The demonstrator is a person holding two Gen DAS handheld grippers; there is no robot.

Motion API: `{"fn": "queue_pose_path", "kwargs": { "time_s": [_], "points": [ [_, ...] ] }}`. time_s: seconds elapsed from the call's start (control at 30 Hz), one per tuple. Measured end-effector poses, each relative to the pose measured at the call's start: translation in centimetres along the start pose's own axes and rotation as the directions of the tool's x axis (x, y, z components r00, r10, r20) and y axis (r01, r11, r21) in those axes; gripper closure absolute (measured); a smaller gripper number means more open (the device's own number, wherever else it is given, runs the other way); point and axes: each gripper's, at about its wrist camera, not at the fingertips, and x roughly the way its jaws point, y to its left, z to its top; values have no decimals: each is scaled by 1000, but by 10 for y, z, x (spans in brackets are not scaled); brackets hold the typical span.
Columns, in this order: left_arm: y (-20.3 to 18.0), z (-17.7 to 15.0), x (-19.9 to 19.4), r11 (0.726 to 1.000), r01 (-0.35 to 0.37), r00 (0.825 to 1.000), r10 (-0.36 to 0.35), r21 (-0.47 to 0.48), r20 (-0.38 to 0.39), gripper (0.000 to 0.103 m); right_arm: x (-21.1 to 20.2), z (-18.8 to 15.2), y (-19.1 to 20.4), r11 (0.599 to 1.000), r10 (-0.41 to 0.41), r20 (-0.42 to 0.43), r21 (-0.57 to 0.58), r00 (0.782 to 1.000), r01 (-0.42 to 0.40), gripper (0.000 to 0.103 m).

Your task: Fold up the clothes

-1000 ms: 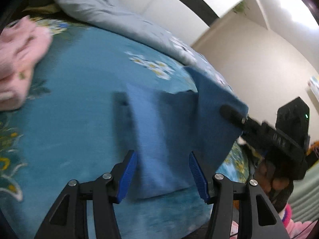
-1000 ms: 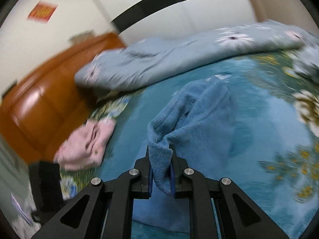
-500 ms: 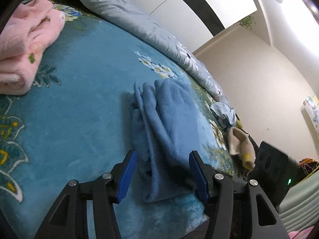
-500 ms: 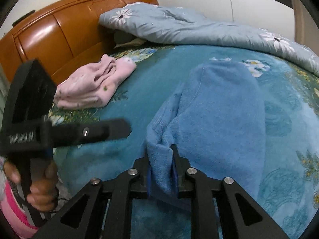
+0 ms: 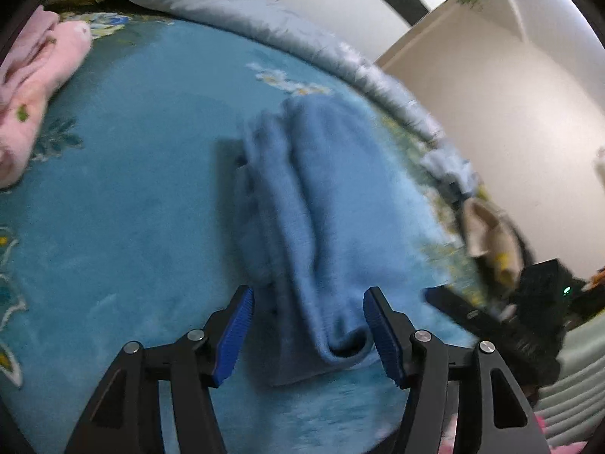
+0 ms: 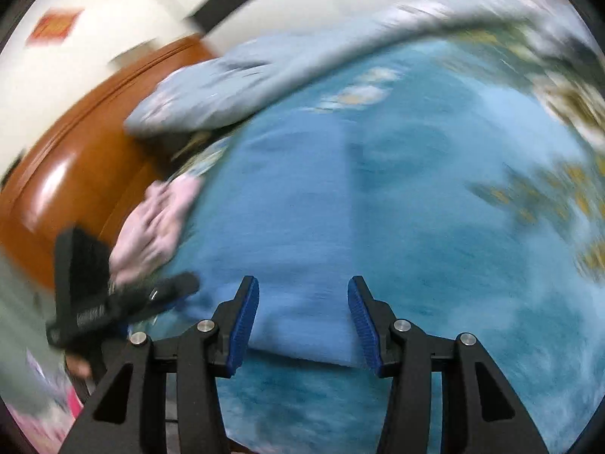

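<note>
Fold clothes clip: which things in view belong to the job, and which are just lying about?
Job:
- blue towel, lying on the bed between both grippers
- left gripper, jaws opening
- right gripper, jaws opening
- pink garment, folded

Lying about:
- grey floral quilt
- wooden headboard
- teal bedspread

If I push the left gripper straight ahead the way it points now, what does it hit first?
Most likely the blue garment: its near folded end lies between the left gripper's opening jaws, untouched by the pads. Straight on, it should meet that cloth lying on the teal bedspread, though blur leaves depth uncertain.
</note>
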Motion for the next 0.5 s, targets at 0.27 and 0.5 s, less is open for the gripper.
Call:
{"fn": "queue_pose_path", "kwargs": {
  "time_s": [0.27, 0.5],
  "points": [
    [33, -3, -27, 994, -81, 995, 85, -80, 55, 39, 19, -20, -20, 977, 162, -107, 155, 981, -144, 52],
    [42, -1, -39, 988, -47, 994, 62, -150, 92, 39, 24, -25, -21, 935, 286, -60, 238, 956, -264, 48]
  ]
}}
